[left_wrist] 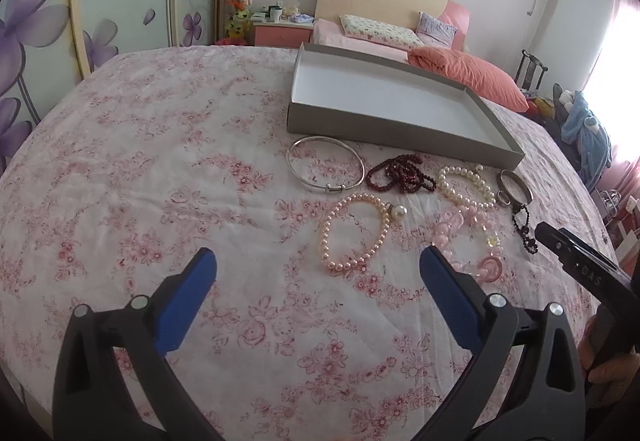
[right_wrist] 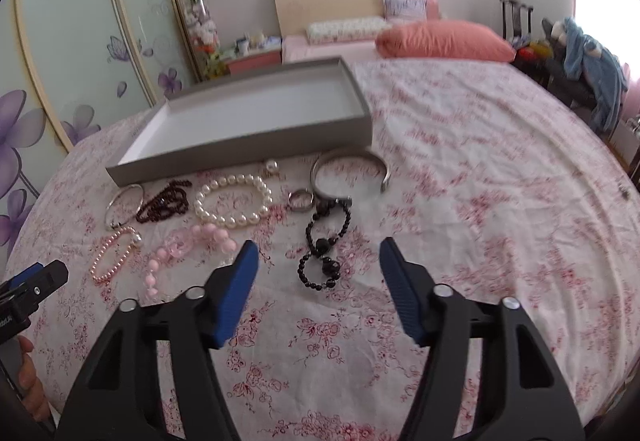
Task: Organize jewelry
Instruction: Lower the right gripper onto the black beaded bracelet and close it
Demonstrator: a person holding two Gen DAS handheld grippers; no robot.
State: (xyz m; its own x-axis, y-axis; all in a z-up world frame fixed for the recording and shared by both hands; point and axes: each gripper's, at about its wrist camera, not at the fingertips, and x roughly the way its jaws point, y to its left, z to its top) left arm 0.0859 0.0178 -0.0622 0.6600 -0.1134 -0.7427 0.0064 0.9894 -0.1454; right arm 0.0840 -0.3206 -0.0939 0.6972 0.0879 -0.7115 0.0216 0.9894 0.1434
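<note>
I am at the approach step: both the left gripper (left_wrist: 318,271) and right gripper (right_wrist: 318,261) hang with jaws apart, holding nothing. The jewelry lies on the bedspread (left_wrist: 160,161) just before the empty box (left_wrist: 384,101); the black bracelet (right_wrist: 326,237) sits nearest the right gripper. Next I must lower onto 1 piece and close.

the left tool (left_wrist: 318,269) points forward and down, its two blue-padded fingers (left_wrist: 200,281) stand wide apart and nothing is between them. the right tool (right_wrist: 316,261) also tilts down, its fingers (right_wrist: 244,273) are apart with nothing between them and hold nothing. at the picture edge a hand (right_wrist: 30,377) grips the left tool's handle, and another hand (left_wrist: 608,369) grips the right one.
</note>
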